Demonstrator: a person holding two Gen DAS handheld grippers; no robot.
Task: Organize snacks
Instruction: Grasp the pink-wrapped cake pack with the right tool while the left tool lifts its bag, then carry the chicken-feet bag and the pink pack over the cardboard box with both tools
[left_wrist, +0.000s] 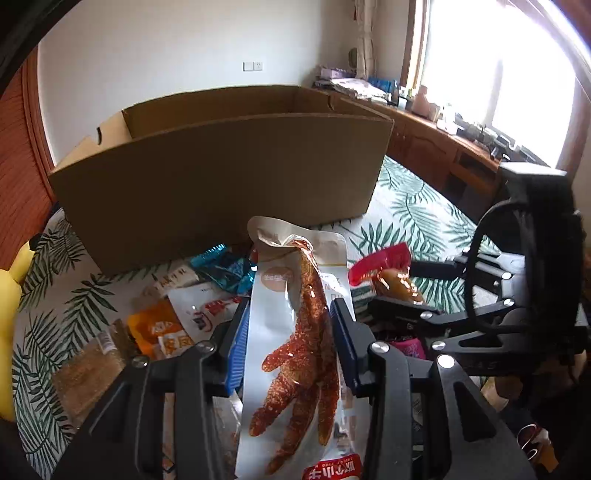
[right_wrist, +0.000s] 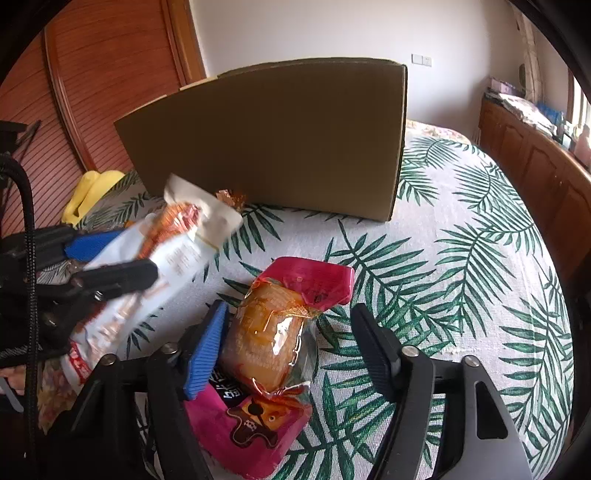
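Brown corrugated cardboard forms the large open-topped box (left_wrist: 221, 162), shown standing at the far side of a bedspread printed with green palm leaves (right_wrist: 461, 258). A long white plastic packet with a red-glazed chicken foot visible through it (left_wrist: 295, 350) is seen pinched between the blue-padded fingers of the left gripper (left_wrist: 288, 332) and raised above the cloth, near the box front. To its right, a pink-ended clear wrapper holding an orange-brown snack (right_wrist: 273, 332) is shown lying between the spread fingers of the right gripper (right_wrist: 291, 347); the left pad appears to touch it, though contact cannot be confirmed, and the right finger stands apart. A heap of loose snack packets is shown on the cloth to the left, among them a blue foil pack (left_wrist: 225, 273), an orange sachet (left_wrist: 159, 328) and a white pouch with red lettering (left_wrist: 207, 306). A yellow soft object (right_wrist: 92, 192) lies at the far left beside the box.
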